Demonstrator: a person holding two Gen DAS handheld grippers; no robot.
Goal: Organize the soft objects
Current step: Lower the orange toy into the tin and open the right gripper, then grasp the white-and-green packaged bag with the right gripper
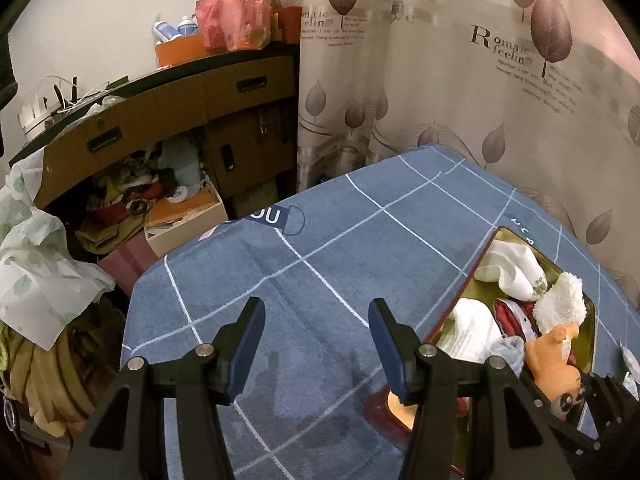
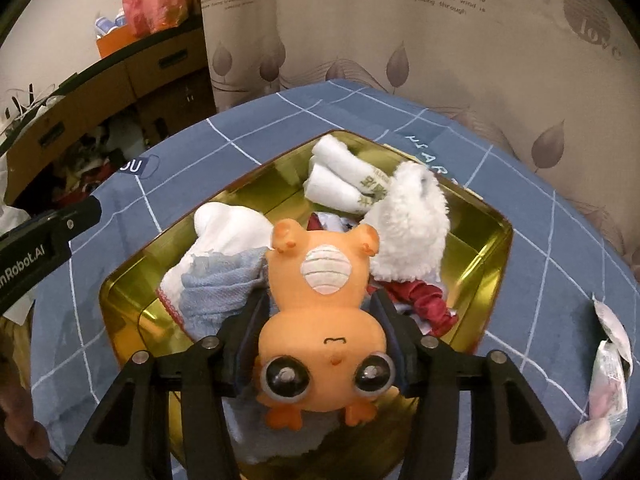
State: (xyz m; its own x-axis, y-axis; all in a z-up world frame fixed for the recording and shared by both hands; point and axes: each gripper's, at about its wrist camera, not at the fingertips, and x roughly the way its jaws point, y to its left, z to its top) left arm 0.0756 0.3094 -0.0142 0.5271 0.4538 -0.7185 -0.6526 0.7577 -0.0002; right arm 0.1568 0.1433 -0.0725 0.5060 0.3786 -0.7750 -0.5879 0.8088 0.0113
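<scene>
Right gripper [image 2: 320, 308] fingers clasp the orange toy [image 2: 324, 320]; left gripper [image 1: 316, 320] gapes empty.

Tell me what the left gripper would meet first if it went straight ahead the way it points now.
Most likely only the blue checked tablecloth. The left gripper is open and empty, angled down at bare cloth; the gold tin of soft items lies off to its right, probably outside that line.

Left hand-held gripper [image 1: 316, 312] agape, right hand-held gripper [image 2: 318, 306] half-spread

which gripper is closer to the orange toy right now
Right. The right gripper has the orange toy between its fingers over the gold tin; the left gripper hovers empty beside it.
</scene>
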